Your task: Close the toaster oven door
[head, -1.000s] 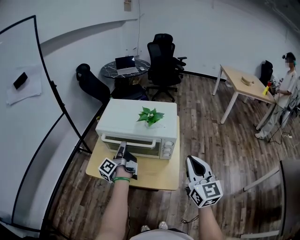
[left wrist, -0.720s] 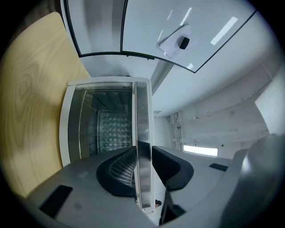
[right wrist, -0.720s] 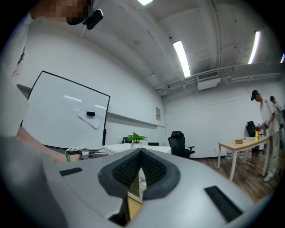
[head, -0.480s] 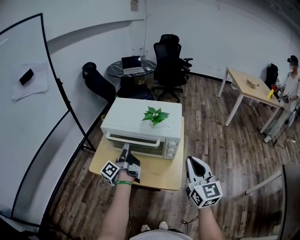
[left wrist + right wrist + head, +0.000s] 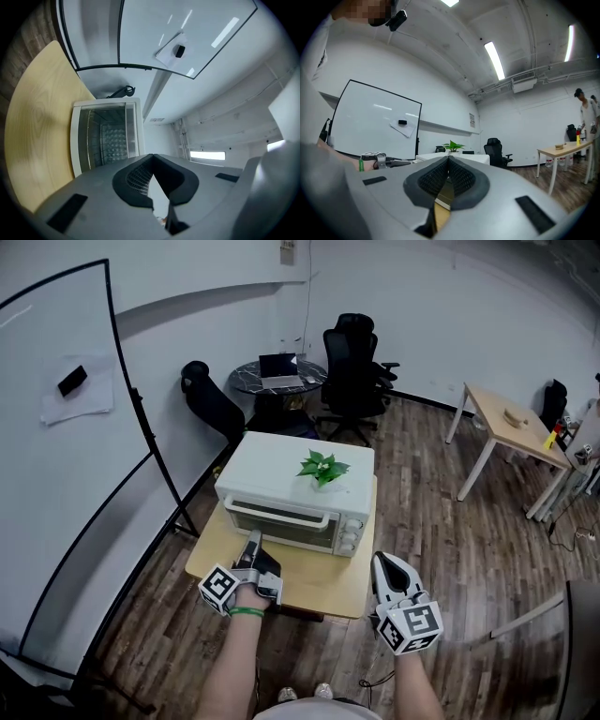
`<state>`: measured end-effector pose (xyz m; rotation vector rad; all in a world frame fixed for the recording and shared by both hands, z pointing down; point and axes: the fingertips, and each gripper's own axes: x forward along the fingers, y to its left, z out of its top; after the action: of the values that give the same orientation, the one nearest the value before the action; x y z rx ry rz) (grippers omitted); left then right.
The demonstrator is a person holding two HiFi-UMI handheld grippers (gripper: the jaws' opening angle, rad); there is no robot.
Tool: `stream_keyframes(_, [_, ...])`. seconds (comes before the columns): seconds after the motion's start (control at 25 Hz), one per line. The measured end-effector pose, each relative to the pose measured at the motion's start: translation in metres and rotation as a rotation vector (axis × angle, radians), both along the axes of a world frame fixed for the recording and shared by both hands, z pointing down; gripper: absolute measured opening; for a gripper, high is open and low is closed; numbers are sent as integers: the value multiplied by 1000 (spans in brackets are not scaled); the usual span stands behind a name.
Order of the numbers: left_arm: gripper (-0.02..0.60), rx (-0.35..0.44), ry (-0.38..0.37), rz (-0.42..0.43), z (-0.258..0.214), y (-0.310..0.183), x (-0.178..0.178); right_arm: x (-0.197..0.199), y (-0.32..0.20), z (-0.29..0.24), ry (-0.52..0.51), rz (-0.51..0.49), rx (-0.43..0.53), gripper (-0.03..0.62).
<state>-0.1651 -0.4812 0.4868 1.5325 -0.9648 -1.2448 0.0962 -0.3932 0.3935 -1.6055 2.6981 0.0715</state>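
On the small wooden table (image 5: 323,579) stood the toaster oven (image 5: 295,493), pushed toward the back edge, so a bare strip of tabletop lay open along the front. Its glass door (image 5: 279,518) stood upright and flush against the front, closed, with the handle across its top. A small green plant (image 5: 323,468) sat on the oven's roof near the right side.

The left gripper (image 5: 253,542) hovered over that bare strip, pointing at the door's left half, near it but apart. Its jaws had just been closing and met tip to tip with nothing between them. In the left gripper view, the door's wire rack showed through the glass (image 5: 105,136).

The right gripper (image 5: 386,563) hung past the table's right front corner, over the wood floor (image 5: 441,540), its jaws also together and empty.

To the left, the whiteboard's stand (image 5: 159,465) ran close beside the table's edge, leaving little room there. To the right, the floor lay open as far as a light desk (image 5: 511,427). Behind the oven, black chairs (image 5: 354,371) and a round table (image 5: 279,378) crowded the back wall.
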Motion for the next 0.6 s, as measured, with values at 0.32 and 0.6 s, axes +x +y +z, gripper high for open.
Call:
stream_keyframes(0.32, [12, 162, -692, -10, -58, 31, 12, -8, 2, -1, 10, -18, 7, 1])
stream_keyframes(0.6, [12, 262, -1244, -62, -77, 60, 33, -12, 4, 0, 22, -19, 9, 1])
